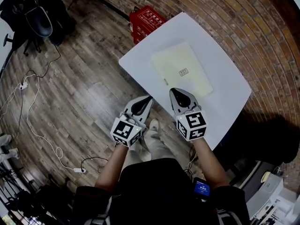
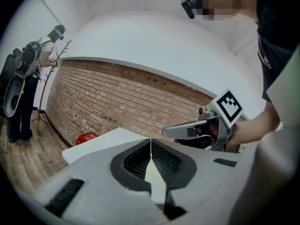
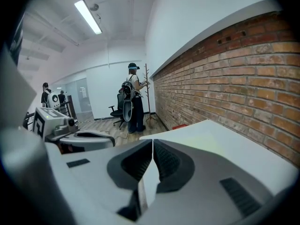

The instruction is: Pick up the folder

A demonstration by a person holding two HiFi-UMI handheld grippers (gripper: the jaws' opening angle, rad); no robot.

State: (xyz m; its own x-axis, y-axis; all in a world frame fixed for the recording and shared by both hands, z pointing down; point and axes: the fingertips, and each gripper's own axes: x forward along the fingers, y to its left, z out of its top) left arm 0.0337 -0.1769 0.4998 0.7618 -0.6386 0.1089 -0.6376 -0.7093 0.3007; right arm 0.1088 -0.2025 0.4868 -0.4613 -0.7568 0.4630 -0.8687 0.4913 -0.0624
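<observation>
So far, left tool (image 1: 147,100): jaws pressed together with nothing between them; it hangs off the desk's near corner, above the wooden floor (image 1: 84,88).
Right tool (image 1: 175,93): jaws likewise closed and empty; its tip is over the desk's near edge, right by the folder's near edge.
Folder (image 1: 182,69): pale yellow, lying flat on the white desk (image 1: 227,95), at 12 o'clock from the right tool and about 1 o'clock from the left tool; no contact with either tool shows.
Surroundings: red crate (image 1: 146,18) on the floor at 11 o'clock of the desk; brick wall (image 1: 243,22) beside it.
Done: only the approach, judging by where the two tools hang.
Left: spread the jaws, catch an edge of the folder, close on it, lift it clear of the desk.
Likely snag: a thin folder flat on a smooth desk offers little edge to catch.
</observation>
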